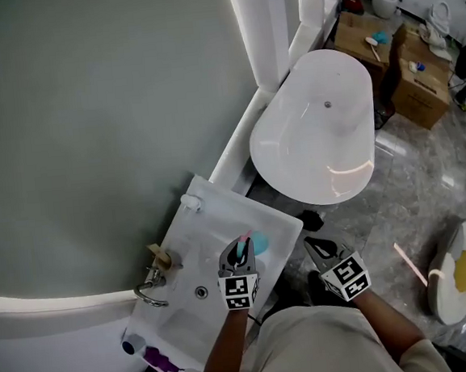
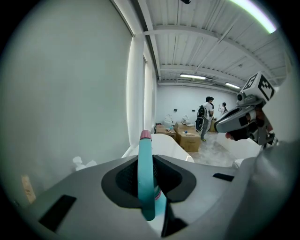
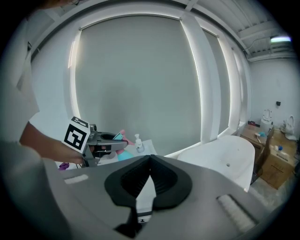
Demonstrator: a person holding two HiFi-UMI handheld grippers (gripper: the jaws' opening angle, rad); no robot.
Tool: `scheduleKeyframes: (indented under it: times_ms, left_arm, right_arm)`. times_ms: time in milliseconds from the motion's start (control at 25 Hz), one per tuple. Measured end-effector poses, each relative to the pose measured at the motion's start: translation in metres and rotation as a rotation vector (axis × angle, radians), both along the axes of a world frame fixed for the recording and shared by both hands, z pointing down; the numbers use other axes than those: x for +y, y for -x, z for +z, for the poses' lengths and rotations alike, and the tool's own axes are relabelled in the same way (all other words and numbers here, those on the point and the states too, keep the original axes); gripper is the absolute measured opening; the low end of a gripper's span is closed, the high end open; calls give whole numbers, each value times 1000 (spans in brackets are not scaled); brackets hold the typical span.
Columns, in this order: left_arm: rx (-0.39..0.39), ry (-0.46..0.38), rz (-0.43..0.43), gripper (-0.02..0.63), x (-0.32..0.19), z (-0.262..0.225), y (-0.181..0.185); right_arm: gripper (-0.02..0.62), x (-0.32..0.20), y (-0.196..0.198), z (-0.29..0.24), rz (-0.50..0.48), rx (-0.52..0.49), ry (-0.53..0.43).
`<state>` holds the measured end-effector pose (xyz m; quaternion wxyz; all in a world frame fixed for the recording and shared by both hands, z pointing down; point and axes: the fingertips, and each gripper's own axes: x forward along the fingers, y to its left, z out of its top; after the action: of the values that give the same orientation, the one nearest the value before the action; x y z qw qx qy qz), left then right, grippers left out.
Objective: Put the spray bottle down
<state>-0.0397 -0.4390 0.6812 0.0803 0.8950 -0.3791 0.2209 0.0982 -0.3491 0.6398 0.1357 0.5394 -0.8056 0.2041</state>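
The spray bottle (image 1: 254,243) is teal with a pink tip and hangs over the white sink (image 1: 191,249). My left gripper (image 1: 239,257) is shut on it. In the left gripper view the bottle's teal neck (image 2: 146,180) stands upright between the two dark jaws of the left gripper (image 2: 149,165), with the pink tip above them. The right gripper view shows the left gripper (image 3: 108,142) holding the bottle (image 3: 121,137) over the sink. My right gripper (image 1: 320,250) is to the right of the sink, off its edge. Its jaws meet and hold nothing (image 3: 150,158).
A gold faucet (image 1: 156,266) and a white soap dispenser (image 1: 191,202) stand at the sink's wall side. A purple item (image 1: 160,359) lies at the near left. A white bathtub (image 1: 318,125) is beyond the sink, and cardboard boxes (image 1: 419,84) are on the marble floor.
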Motion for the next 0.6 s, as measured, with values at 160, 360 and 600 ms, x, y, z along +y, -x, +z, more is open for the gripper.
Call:
scheduleKeyframes:
  times_ms: [160,360,600]
  left_arm:
    - [-17,10,37,67,-14,22,-8]
    - [-58,33,67,67,-28,55,-15]
    - [-106,47,86,67,-38,91,-22]
  right_arm:
    - [11,5,-5,8,46,11,29]
    - [11,7,-12,18,102,12,62]
    - [11,-1,-5,33,129,-4,92]
